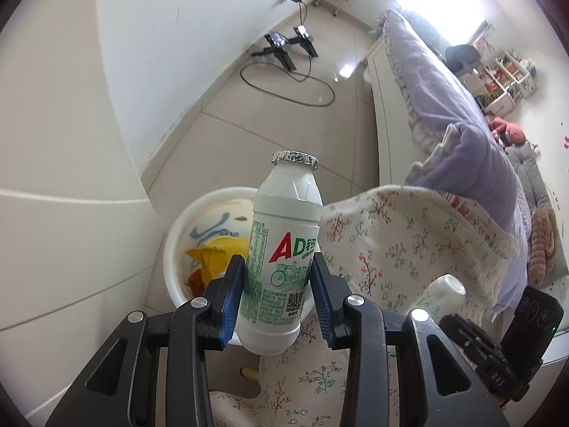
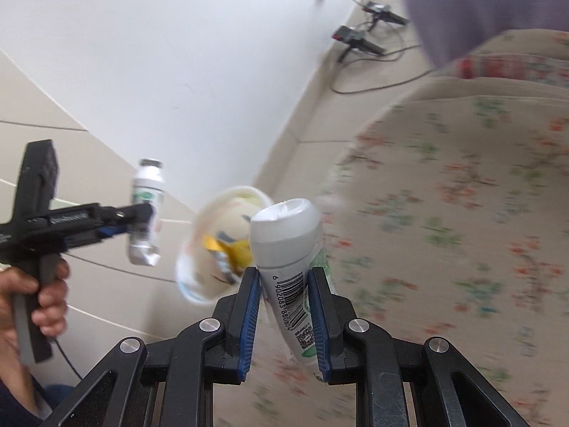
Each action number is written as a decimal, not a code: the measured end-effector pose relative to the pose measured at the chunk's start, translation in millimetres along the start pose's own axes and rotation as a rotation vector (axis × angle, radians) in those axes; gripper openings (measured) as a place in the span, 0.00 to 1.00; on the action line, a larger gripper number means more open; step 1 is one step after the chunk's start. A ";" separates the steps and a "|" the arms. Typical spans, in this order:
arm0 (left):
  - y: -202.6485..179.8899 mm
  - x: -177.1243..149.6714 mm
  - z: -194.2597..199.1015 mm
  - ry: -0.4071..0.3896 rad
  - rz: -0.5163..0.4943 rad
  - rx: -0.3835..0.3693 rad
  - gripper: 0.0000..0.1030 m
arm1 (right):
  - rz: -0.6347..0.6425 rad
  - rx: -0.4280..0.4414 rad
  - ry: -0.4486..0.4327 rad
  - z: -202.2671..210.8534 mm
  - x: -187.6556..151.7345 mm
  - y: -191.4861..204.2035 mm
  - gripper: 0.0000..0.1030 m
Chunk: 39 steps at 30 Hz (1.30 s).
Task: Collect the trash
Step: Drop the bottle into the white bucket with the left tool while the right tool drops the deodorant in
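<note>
My left gripper (image 1: 277, 267) is shut on a white AD drink bottle (image 1: 281, 249) with a foil lid, held upright above the near rim of a white trash bin (image 1: 177, 249). The bin holds yellow and orange wrappers (image 1: 213, 252). In the right wrist view the left gripper (image 2: 142, 220) holds that bottle (image 2: 145, 213) left of the bin (image 2: 192, 259). My right gripper (image 2: 284, 277) is shut on a second white bottle (image 2: 288, 249), base pointing forward, close to the bin. That second bottle (image 1: 437, 295) shows at lower right in the left wrist view.
A bed with a floral sheet (image 1: 409, 249) and a purple quilt (image 1: 462, 142) lies to the right. A white wall (image 1: 177, 53) and cabinet (image 1: 53, 213) stand left of the bin. Black stands and cables (image 1: 288, 49) lie on the tiled floor beyond.
</note>
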<state>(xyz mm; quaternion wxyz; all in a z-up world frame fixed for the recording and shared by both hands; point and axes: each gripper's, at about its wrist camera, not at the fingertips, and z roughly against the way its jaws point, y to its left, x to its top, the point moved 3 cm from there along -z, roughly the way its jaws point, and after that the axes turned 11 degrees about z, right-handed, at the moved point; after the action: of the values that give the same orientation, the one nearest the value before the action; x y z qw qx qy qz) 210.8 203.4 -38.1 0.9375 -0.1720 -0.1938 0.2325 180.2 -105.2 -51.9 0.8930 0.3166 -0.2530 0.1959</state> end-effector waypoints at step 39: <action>42.7 7.6 -88.7 0.170 -0.030 0.311 0.46 | 0.091 -0.040 0.002 -106.6 5.8 51.3 0.45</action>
<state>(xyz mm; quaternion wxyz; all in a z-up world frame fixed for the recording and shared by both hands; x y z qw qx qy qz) 240.5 222.2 -130.4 0.9691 -0.0411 -0.0783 0.2304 193.6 3.9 -96.3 0.8896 0.2868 -0.2698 0.2315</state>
